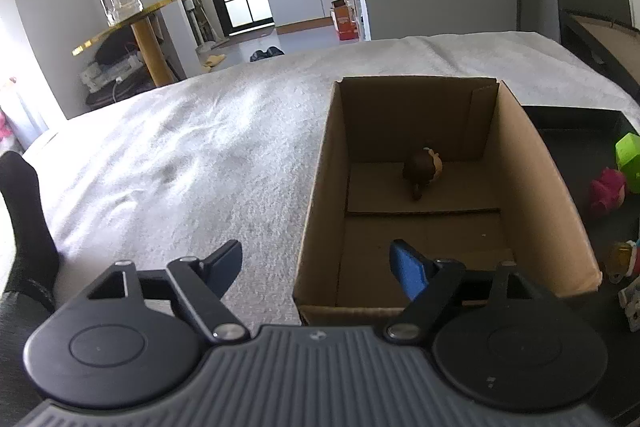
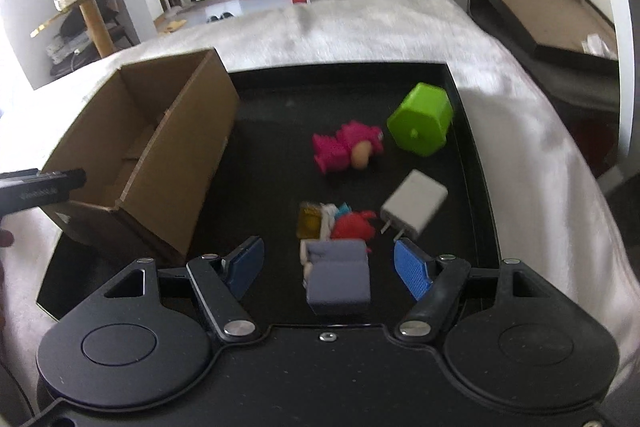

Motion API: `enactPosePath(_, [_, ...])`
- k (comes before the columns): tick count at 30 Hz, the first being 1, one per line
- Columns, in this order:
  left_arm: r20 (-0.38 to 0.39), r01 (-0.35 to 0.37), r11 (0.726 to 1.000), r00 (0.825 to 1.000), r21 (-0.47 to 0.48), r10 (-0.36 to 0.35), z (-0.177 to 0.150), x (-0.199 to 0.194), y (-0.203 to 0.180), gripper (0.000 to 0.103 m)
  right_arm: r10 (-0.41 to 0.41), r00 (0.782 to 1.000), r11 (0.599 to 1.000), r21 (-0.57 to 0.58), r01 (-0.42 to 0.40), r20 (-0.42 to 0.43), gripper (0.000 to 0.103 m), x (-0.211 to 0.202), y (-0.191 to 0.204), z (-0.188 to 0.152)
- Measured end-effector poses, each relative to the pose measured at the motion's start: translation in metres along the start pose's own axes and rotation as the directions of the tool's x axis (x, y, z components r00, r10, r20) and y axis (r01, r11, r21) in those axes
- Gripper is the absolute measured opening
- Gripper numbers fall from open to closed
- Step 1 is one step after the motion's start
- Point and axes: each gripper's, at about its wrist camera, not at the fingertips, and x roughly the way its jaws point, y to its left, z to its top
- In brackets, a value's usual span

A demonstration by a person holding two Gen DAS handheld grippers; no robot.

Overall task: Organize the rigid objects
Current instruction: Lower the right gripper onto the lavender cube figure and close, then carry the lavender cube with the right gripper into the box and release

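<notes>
Surface: white blanket (image 2: 360, 27) under a black tray (image 2: 280, 147).
Toys: pink figure (image 2: 344, 147), green block (image 2: 420, 119), charger (image 2: 414, 205), grey piece (image 2: 340, 279) lie in the tray.
Box (image 1: 520, 195): just beside the tray, holds a brown toy (image 1: 420, 171).
Left tongs (image 1: 316, 267): wide, empty, astride the box's near left wall.
Right tongs (image 2: 328, 263): wide, either side of the grey piece.

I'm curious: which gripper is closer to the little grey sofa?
Right. The right gripper has its open jaws on either side of the grey sofa; the left gripper is over at the cardboard box.
</notes>
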Motion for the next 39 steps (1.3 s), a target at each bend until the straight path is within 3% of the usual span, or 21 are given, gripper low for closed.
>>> enactPosePath(10, [-0.037,0.005,1.0,0.999,-0.004,-0.006,0.004,0.002,-0.008,0.085,-0.011,0.998,1.0,0.019,0.013,-0.069,0.071,0.026,-0.006,-0.011])
enactPosePath(12, [-0.032,-0.007,1.0,0.999,0.009,0.007,0.004,0.003,-0.011,0.086,-0.013,0.997,1.0,0.007,0.014,-0.071,0.062,0.029,-0.006,-0.011])
enactPosePath(13, [-0.03,-0.008,1.0,1.0,0.014,0.009,0.004,0.002,-0.013,0.086,-0.003,0.997,1.0,0.006,0.003,-0.076,0.045,0.031,-0.006,-0.011])
enactPosePath(14, [-0.028,-0.01,1.0,1.0,0.018,0.011,0.004,0.002,-0.014,0.086,-0.001,0.997,1.0,0.008,0.001,-0.078,0.044,0.031,-0.006,-0.011])
enactPosePath(23, [-0.024,-0.015,0.999,1.0,0.031,0.016,0.005,0.001,-0.016,0.086,-0.06,0.995,0.998,-0.008,0.06,-0.082,0.043,0.023,-0.012,-0.015])
enactPosePath(39, [-0.009,0.013,0.999,1.0,0.029,-0.013,0.005,-0.006,-0.012,0.086,-0.059,0.998,0.996,-0.061,0.058,-0.013,0.042,0.004,0.008,0.004])
